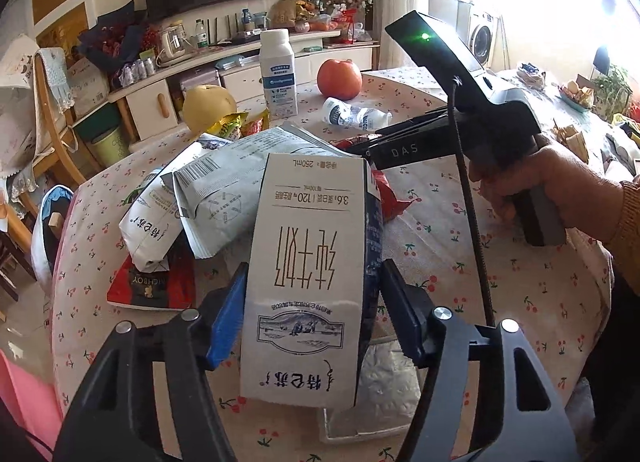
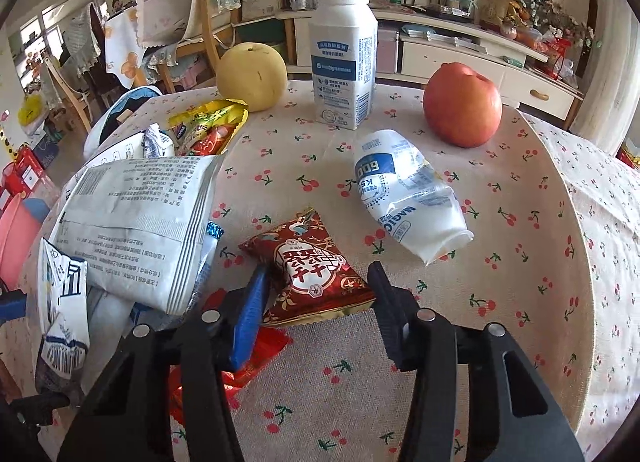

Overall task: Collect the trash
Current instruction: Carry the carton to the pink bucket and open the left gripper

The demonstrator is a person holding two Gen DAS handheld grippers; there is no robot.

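A white milk carton (image 1: 304,282) stands between the fingers of my left gripper (image 1: 312,314), which is shut on it; the blue pad (image 1: 226,318) and the black pad (image 1: 400,318) press its two sides. In the right wrist view my right gripper (image 2: 320,298) is shut on a red snack packet (image 2: 308,266) lying on the cherry-print tablecloth (image 2: 520,262). The left wrist view also shows the right gripper (image 1: 356,145), held by a hand (image 1: 532,177), above the same red packet (image 1: 390,197). The carton (image 2: 64,294) shows at the left edge of the right wrist view.
A large grey-white bag (image 2: 140,221), yellow wrappers (image 2: 208,127) and a crushed carton (image 1: 152,221) are piled at the left. Farther back stand a white bottle (image 2: 344,57), a yellow pear (image 2: 252,75) and a red apple (image 2: 462,103). A crushed white bottle (image 2: 408,193) lies mid-table.
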